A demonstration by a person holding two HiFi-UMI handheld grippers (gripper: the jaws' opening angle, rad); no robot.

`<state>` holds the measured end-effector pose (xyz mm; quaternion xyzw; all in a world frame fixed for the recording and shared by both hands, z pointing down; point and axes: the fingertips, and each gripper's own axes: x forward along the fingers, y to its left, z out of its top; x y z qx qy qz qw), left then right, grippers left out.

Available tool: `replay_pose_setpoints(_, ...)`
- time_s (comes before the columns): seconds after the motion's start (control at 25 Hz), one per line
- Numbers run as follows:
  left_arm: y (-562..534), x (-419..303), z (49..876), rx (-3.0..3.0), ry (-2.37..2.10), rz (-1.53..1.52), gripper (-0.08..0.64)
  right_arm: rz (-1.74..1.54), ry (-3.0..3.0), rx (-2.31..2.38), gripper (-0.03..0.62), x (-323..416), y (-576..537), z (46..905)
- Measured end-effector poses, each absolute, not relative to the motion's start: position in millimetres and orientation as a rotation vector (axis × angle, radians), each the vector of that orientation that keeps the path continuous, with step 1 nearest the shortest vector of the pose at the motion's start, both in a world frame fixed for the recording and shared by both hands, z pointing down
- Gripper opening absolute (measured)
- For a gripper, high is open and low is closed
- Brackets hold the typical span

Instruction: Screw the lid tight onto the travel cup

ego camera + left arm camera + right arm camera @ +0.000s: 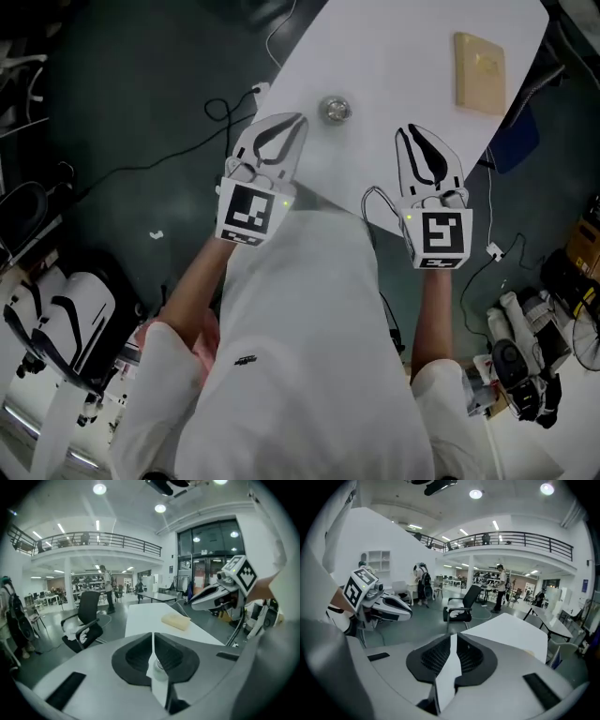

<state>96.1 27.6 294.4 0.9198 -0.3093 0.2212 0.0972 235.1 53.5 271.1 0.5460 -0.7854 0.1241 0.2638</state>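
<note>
cup (336, 110): stood on table (403, 56), untouched, 2 o'clock of left gripper (296, 119) | left gripper, right gripper (411, 132): clenched, nothing held | step: judged between grips | next: jaws to be reopened before cup is seized

On the table (394, 56), travel cup (336, 110) close to the near edge, just beyond the tip of the left gripper (298, 119); flat slab (480, 72) well apart, toward the far right; right gripper (405, 131) right of the cup, beside the left one; cables (225, 111) on the floor left of the table; office chair (86, 618) farther off on that side.
</note>
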Motion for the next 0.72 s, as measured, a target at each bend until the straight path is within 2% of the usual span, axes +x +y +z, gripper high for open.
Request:
replay_pose_setpoints(0.12,32.7,90.2,265.9,2.689,-0.982,0.623,0.012,0.289,-2.104,1.575,0.005,245.8,60.6,246.6)
replay_pose_setpoints(0.36,38.9,75.4,225.7,2.642,-1.123,0.546,0.006,0.236,-2.141,1.772,0.003,270.1,79.2,212.7)
replay_pose_setpoints(0.72,52.2,72.2,205.6,2.632,-1.147,0.520,0.005,0.263,-2.163,1.940,0.003,272.6,103.7,213.1)
